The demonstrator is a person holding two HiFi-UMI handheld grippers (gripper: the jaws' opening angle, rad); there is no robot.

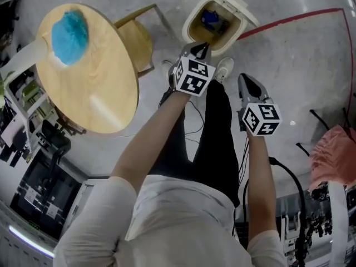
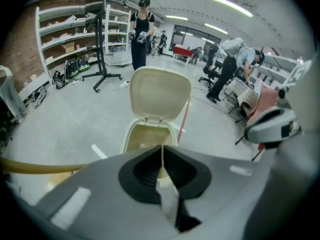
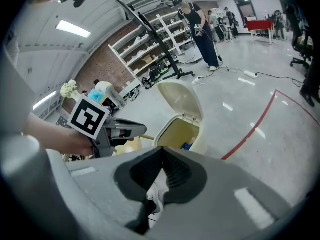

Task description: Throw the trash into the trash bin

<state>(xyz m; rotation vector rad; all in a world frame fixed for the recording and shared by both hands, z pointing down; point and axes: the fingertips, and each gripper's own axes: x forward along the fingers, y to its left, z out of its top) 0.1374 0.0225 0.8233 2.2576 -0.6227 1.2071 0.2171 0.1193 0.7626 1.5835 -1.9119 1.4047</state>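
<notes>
- The trash bin (image 1: pixel 187 29) stands on the grey floor at the far side of the scene, just beyond the person's feet. Its cream lid (image 2: pixel 160 91) is tipped up and back, leaving the mouth open.
- A blue piece of trash (image 1: pixel 211 19) lies inside the bin, toward its far wall; what kind of thing it is cannot be made out.
- The left hand-held gripper (image 1: pixel 202 49) hangs over the near rim of the bin, pointing down toward the opening. Its jaws are pressed together with only a thin seam between them, and nothing is held.
- The right hand-held gripper (image 1: pixel 245 80) is to the right of the left one and nearer the person, over bare floor beside the bin. Its jaws also meet at the tips, empty.
- A white shoe (image 1: pixel 224 69) shows on the floor between the two grippers, just near of the bin.
- A red line (image 1: pixel 300 18) runs across the floor from the bin's right side to the far right.
- A wooden chair (image 1: pixel 137 38) stands left of the bin, tucked against a round wooden surface (image 1: pixel 94 93).
- A fluffy blue ball (image 1: pixel 70 30) rests on the far part of that surface.
- A pink cloth (image 1: pixel 334 154) lies at the right edge.
</notes>
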